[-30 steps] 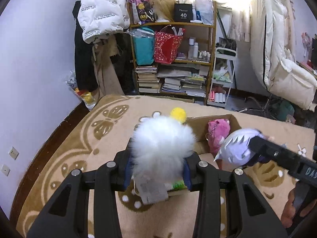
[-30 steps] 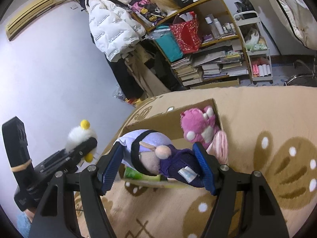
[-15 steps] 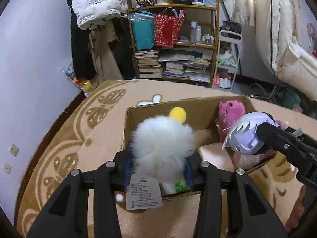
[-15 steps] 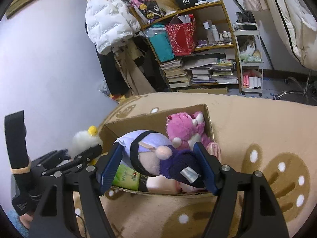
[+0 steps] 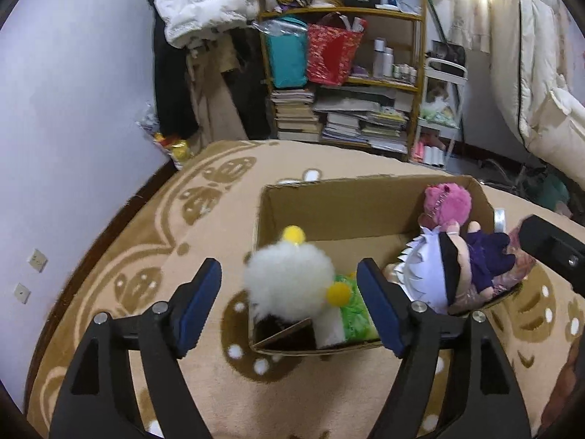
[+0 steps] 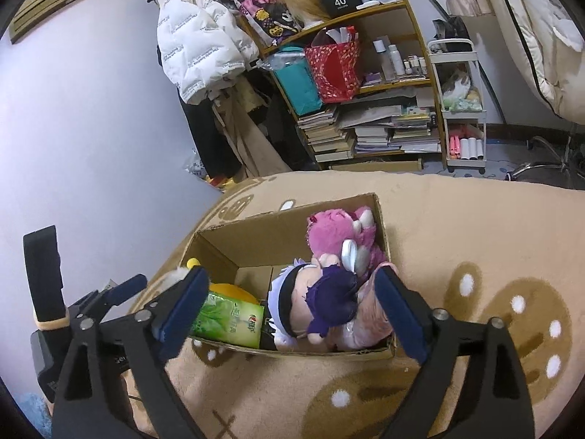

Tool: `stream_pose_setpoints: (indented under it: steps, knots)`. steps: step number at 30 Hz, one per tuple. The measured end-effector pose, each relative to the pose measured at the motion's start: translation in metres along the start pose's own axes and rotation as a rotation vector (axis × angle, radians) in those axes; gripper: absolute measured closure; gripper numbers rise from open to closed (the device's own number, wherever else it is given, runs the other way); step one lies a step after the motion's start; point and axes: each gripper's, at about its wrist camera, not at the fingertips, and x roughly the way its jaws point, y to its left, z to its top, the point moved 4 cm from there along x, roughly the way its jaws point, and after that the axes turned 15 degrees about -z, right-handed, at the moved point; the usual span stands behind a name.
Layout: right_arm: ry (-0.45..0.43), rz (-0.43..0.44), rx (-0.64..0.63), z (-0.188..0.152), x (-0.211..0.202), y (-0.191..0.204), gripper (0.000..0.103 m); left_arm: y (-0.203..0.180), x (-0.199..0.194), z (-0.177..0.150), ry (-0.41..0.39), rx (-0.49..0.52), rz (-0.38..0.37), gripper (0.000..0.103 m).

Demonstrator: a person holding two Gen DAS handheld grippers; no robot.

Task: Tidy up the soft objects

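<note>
A cardboard box stands on the tan rug. A fluffy white plush with yellow pompoms lies at the box's near left corner, between and beyond the open jaws of my left gripper. A white-haired doll in purple lies in the box's right part, in front of my open right gripper. A pink plush sits at the far right corner. A green packet lies in the box.
A loaded bookshelf and hanging coats stand behind the rug. A white cart stands right of the shelf. Pale bedding is at the far right. The lilac wall is left.
Both grippers have opened and let go. The white plush and the doll have dropped into the box. Both grippers have drawn back a little.
</note>
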Motion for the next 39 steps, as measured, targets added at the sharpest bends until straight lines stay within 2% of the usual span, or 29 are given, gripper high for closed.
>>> stream_pose_setpoints:
  steps: [3, 7, 11, 13, 29, 34, 39]
  knots:
    - [-0.005, 0.010, -0.002, 0.000, -0.007, 0.002, 0.000, 0.000, -0.008, 0.000, -0.008, -0.008, 0.015, 0.025]
    - [-0.007, 0.017, -0.010, 0.000, -0.016, 0.005, 0.000, 0.000, -0.024, 0.000, -0.022, -0.008, 0.021, 0.011]
    - [-0.004, 0.016, -0.022, -0.001, -0.027, 0.008, 0.000, 0.001, -0.043, -0.001, -0.038, -0.009, 0.045, 0.007]
    - [-0.016, 0.014, -0.031, -0.002, -0.036, 0.009, 0.000, 0.002, -0.053, -0.004, -0.035, -0.017, 0.047, 0.001]
    - [-0.118, 0.052, -0.074, -0.019, -0.121, 0.008, 0.000, -0.009, -0.154, -0.027, -0.175, -0.076, 0.014, 0.001]
    - [-0.209, 0.068, -0.060, -0.027, -0.158, 0.000, 0.000, -0.012, -0.187, -0.034, -0.242, -0.093, 0.027, 0.001]
    - [-0.266, 0.073, -0.066, -0.033, -0.182, -0.004, 0.000, -0.019, -0.216, -0.050, -0.307, -0.052, 0.040, 0.001]
